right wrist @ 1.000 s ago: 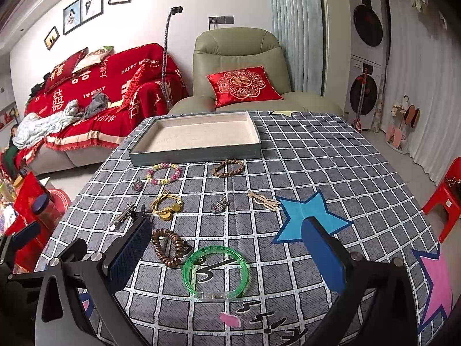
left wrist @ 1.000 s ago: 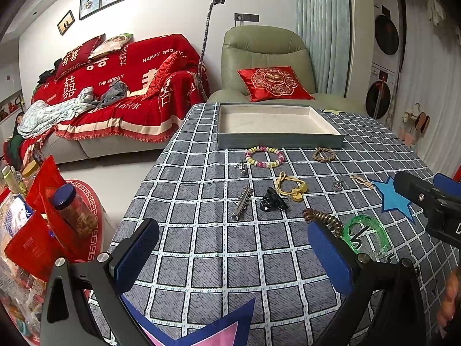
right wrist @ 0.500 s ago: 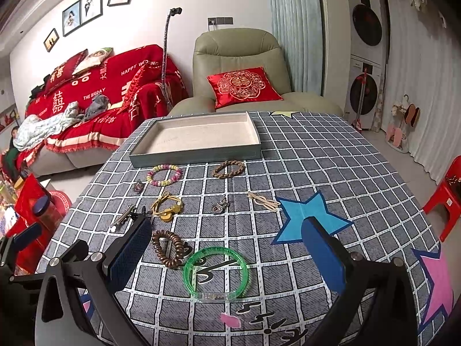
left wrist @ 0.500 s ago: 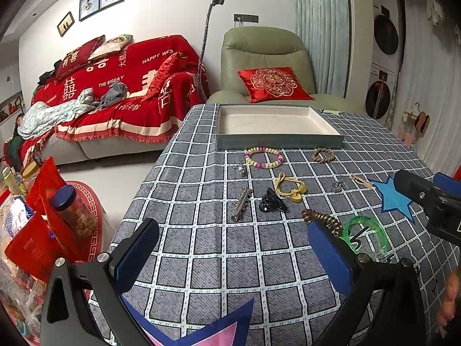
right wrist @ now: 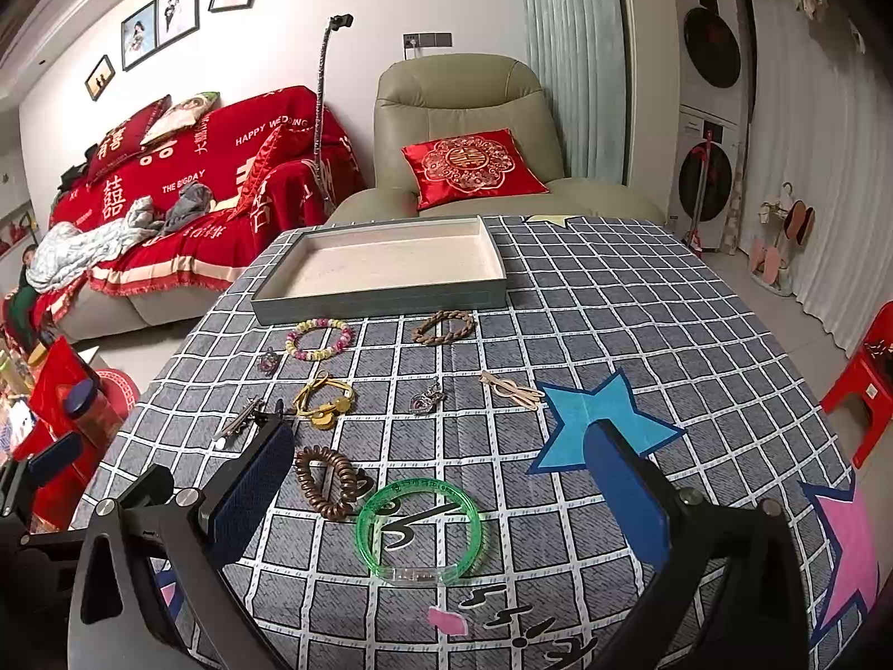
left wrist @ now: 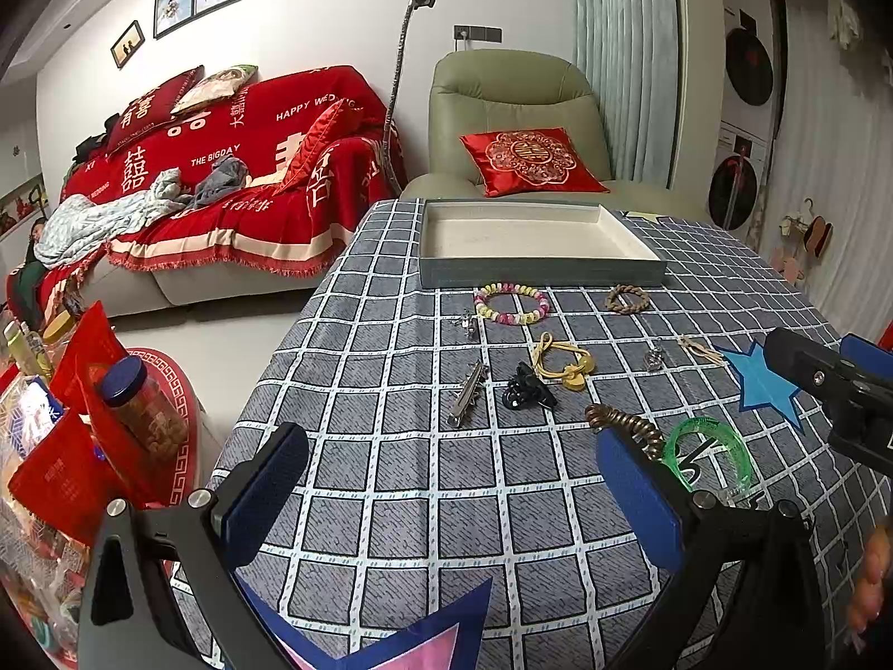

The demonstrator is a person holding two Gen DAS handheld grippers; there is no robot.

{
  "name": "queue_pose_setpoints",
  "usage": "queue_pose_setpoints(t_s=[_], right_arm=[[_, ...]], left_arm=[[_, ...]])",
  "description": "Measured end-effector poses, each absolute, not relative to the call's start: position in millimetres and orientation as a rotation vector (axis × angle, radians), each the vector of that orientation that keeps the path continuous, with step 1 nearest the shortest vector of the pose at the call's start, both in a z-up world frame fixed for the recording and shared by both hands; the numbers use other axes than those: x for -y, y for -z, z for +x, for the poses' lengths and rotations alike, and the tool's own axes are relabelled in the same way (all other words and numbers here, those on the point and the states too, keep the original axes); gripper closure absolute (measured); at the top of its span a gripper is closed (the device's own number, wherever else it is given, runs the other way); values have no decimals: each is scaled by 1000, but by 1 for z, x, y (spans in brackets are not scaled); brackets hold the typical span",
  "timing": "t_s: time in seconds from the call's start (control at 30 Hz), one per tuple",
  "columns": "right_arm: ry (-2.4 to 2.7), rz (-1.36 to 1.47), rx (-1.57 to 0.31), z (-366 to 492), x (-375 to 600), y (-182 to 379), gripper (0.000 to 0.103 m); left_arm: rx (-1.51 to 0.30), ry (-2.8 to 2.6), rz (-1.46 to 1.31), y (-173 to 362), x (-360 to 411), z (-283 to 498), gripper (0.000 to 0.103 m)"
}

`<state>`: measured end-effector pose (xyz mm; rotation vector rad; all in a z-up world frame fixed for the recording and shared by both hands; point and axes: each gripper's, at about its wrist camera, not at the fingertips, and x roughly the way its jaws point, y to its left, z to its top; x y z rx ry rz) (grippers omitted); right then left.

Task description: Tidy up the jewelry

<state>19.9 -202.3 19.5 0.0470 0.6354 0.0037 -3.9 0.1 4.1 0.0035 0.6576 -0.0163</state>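
Living room with a red-draped sofa (left wrist: pixel 223 178), a green armchair (right wrist: pixel 463 134) holding a red cushion (right wrist: pixel 471 164), and stacked washing machines (right wrist: pixel 711 111) at the far right. In front, a counter (right wrist: pixel 614 307) under a grey checked cloth with star patches.

At the far edge of the counter, a shallow grey tray (right wrist: pixel 385 298) with a pale lining, nothing in it. Just in front of the tray, a pastel bead bracelet (right wrist: pixel 319 338) and, to its right, a brown braided bracelet (right wrist: pixel 443 326), well apart from each other. Near the bead bracelet, a small silver charm (left wrist: pixel 467 324). Further forward, a yellow cord with gold pieces (right wrist: pixel 323 399), a small pendant (right wrist: pixel 427 396) and a pale hair clip (right wrist: pixel 510 388) in a rough row. In the left wrist view, a long silver hair clip (left wrist: pixel 467 393) and a black claw clip (left wrist: pixel 524 388) just beside the yellow cord. Nearest of all, a brown coil hair tie (right wrist: pixel 326 480) touching or almost touching a green bangle (right wrist: pixel 418 536).

Left hand-held gripper (left wrist: pixel 455 497) spread wide above bare cloth, pinching nothing. Right hand-held gripper (right wrist: pixel 441 497) likewise spread wide, empty, with the green bangle and the coil hair tie lying on the cloth between its fingers in view.
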Motion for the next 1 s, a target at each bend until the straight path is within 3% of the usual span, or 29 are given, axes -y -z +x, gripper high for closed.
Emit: queue_pose_setpoints(t_s=[1.0], right_arm=[[-5, 49, -637, 20, 202, -19, 0]], left_arm=[[-662, 13, -5, -2, -3, -4, 0]])
